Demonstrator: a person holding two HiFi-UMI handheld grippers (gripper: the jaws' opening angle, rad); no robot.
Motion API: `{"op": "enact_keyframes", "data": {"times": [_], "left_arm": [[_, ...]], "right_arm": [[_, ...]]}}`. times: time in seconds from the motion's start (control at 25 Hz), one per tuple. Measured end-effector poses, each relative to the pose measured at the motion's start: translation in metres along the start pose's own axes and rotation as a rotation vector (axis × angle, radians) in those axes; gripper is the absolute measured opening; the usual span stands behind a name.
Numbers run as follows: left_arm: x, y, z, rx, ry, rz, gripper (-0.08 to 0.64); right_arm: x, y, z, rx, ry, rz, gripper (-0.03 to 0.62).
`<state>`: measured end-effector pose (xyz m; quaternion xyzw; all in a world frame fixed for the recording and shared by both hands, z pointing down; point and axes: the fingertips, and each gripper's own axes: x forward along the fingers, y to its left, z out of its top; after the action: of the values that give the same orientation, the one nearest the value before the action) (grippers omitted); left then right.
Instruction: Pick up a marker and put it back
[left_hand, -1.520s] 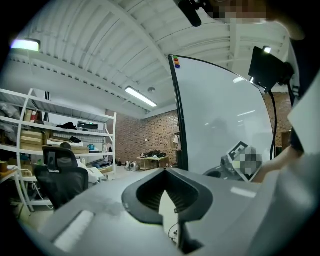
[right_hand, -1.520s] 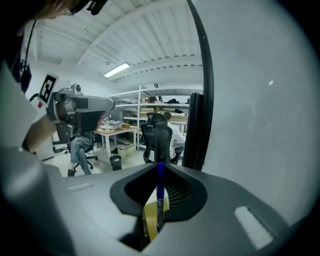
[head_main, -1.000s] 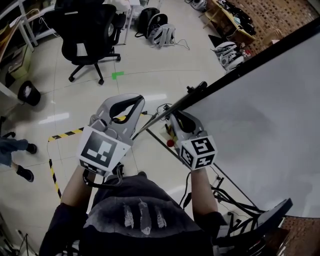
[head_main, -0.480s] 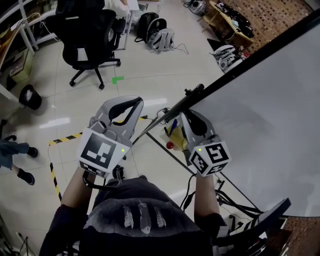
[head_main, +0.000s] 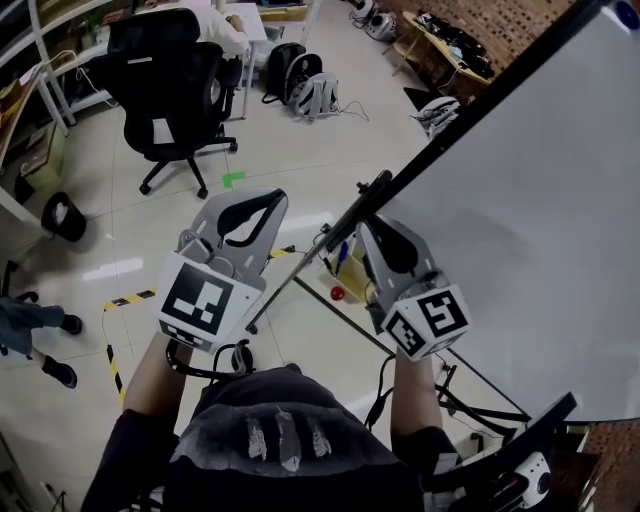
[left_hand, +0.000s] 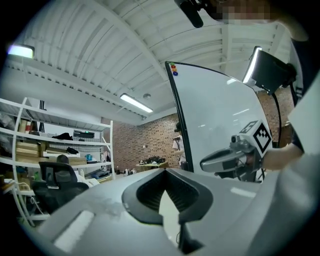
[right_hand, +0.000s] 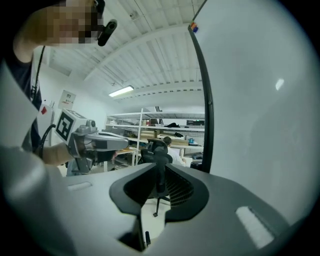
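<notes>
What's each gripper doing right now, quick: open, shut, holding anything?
Left gripper: jaws together, nothing between them.
Right gripper: jaws together, nothing between them.

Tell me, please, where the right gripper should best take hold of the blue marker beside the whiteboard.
Grip the blue marker on its upper barrel, clear of the yellow item beside it. Bring the right gripper down from above on the person's side, since the frame of the whiteboard stands close behind it.
</notes>
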<state>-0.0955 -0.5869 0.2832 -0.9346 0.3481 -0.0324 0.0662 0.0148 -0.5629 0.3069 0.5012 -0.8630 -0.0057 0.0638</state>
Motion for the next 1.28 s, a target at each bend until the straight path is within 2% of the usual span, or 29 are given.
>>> {"op": "enact_keyframes", "data": {"times": [0.2, 0.64, 0.8, 1.08, 1.28], "left_arm": [[0.001, -0.004, 0.011, 0.072, 0.000, -0.018, 0.006], [-0.004, -0.043, 0.028, 0.115, 0.018, -0.007, 0.006], [-0.009, -0.054, 0.037, 0.166, 0.036, 0.036, 0.006], [-0.026, -0.091, 0.050, 0.202, 0.074, 0.115, 0.006], [-0.046, -0.112, 0.055, 0.148, 0.073, 0.221, 0.006]], "right_arm": [[-0.005, 0.004, 0.009, -0.010, -0.021, 0.004, 0.055], [-0.048, -0.001, 0.013, 0.009, -0.061, 0.027, 0.055], [-0.058, 0.001, 0.016, 0.018, -0.109, 0.086, 0.055], [-0.095, 0.008, 0.020, 0.031, -0.151, 0.194, 0.055], [-0.113, 0.024, 0.019, 0.046, -0.180, 0.299, 0.055]]}}
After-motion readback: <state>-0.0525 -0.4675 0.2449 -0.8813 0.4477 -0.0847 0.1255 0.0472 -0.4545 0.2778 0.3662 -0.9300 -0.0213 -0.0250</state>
